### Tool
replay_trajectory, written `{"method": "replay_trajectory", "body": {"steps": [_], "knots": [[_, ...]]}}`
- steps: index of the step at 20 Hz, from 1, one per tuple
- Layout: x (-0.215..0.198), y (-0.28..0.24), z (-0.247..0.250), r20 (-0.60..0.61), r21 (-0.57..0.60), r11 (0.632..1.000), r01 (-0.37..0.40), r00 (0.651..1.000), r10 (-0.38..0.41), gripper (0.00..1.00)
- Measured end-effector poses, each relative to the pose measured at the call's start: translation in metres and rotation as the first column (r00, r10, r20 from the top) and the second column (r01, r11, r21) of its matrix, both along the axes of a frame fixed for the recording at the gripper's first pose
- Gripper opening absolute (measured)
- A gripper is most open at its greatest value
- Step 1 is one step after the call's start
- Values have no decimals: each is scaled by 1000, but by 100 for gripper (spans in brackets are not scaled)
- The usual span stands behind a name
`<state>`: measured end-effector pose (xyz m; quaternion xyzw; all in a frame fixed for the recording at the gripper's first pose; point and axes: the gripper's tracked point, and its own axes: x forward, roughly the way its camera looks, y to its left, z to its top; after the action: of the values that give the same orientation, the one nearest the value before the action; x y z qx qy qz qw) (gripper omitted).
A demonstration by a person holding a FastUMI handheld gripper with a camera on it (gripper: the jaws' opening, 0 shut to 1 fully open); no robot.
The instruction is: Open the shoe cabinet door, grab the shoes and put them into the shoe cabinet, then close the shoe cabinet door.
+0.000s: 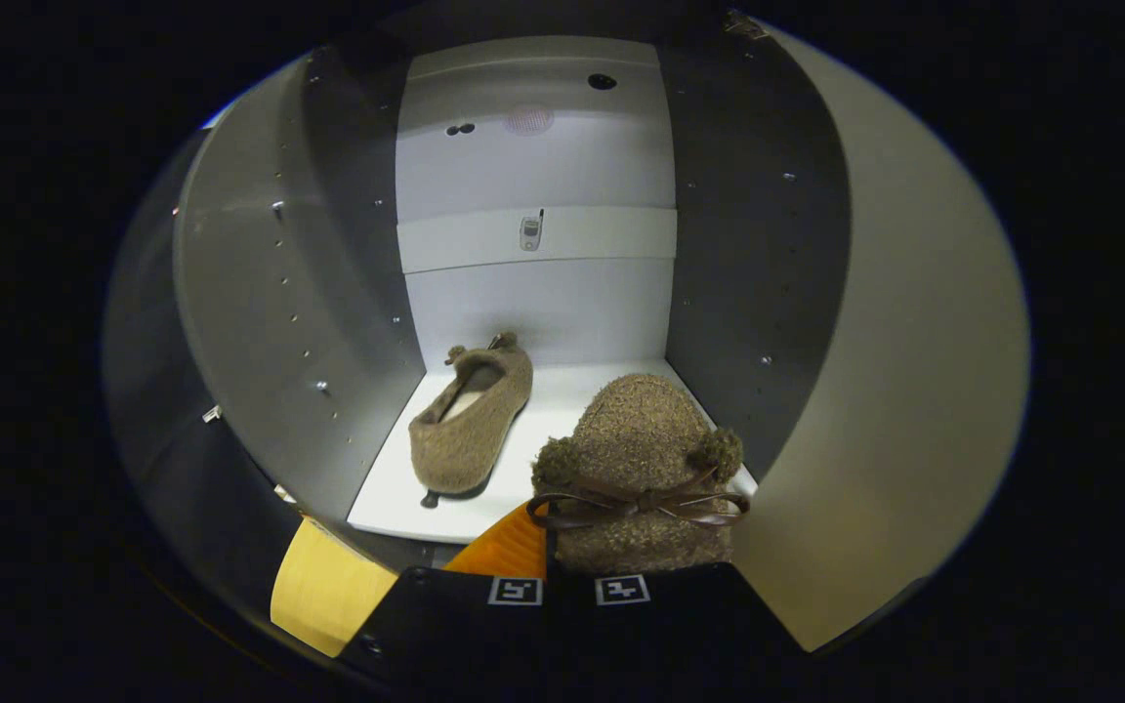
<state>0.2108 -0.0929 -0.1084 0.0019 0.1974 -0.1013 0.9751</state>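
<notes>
A: Gripper view, entry one. The gripper (567,586) points into the open shoe cabinet (533,293). Its black body with two square markers sits low; one orange finger (509,547) shows on the left side, touching the near shoe.

B: State of the fingers?

A: Cannot tell with certainty. The near shoe (641,469), brown and fuzzy with two pompoms and a dark ribbon bow (636,506), sits directly ahead of the fingers and rises from between them. The other finger is hidden behind the shoe, so I cannot confirm that both press on it.

B: Where does that shoe lie relative to the cabinet?

A: Its far end reaches over the front part of the white shelf (396,498), right of centre.

B: And the other one?

A: The second shoe (473,425) lies on the same shelf, beyond the fingers and left of the near shoe, apart from it, with its opening facing up.

B: Anything else?

A: The dark side walls (758,254) carry rows of small holes. A yellow surface (323,591) shows just left of the gripper body.
</notes>
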Motion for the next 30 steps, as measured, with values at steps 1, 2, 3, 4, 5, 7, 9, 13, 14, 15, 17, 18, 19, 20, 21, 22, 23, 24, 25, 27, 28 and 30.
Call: {"method": "replay_trajectory", "body": {"steps": [1,2,3,4,5,7,9,13,14,15,17,18,19,20,21,22,23,24,25,27,28,30], "knots": [[10,-4,-1,-11,-5,1000,3,1000,-3,5],[21,-7,-3,-24,-2,1000,2,1000,-2,5],[35,-9,-6,-35,3,1000,1,999,0,5],[46,-11,-8,-47,11,1000,-1,999,1,5],[59,-13,-10,-54,16,1000,0,999,1,5],[84,-19,-15,-75,20,1000,0,997,1,5],[106,-25,-21,-98,25,1000,6,995,-3,5],[150,-32,-32,-144,29,1000,-2,990,6,5],[159,-35,-34,-150,29,1000,0,989,4,5],[168,-38,-39,-165,31,999,9,986,-4,5],[177,-42,-49,-213,68,997,25,977,-10,5],[180,-43,-45,-204,74,997,32,979,-17,5],[189,-46,-47,-202,78,996,36,979,-19,5],[192,-45,-50,-218,83,996,33,976,-14,5],[196,-46,-49,-220,83,996,32,975,-13,5],[200,-48,-50,-224,80,996,31,975,-12,5],[201,-47,-49,-226,84,996,31,974,-12,5],[202,-48,-50,-224,87,996,31,974,-10,5],[200,-48,-51,-233,85,996,26,972,-5,5],[195,-49,-51,-240,66,998,25,971,-8,5],[191,-47,-51,-243,63,998,27,970,-11,6],[183,-43,-51,-247,62,998,21,969,-5,8]]}}
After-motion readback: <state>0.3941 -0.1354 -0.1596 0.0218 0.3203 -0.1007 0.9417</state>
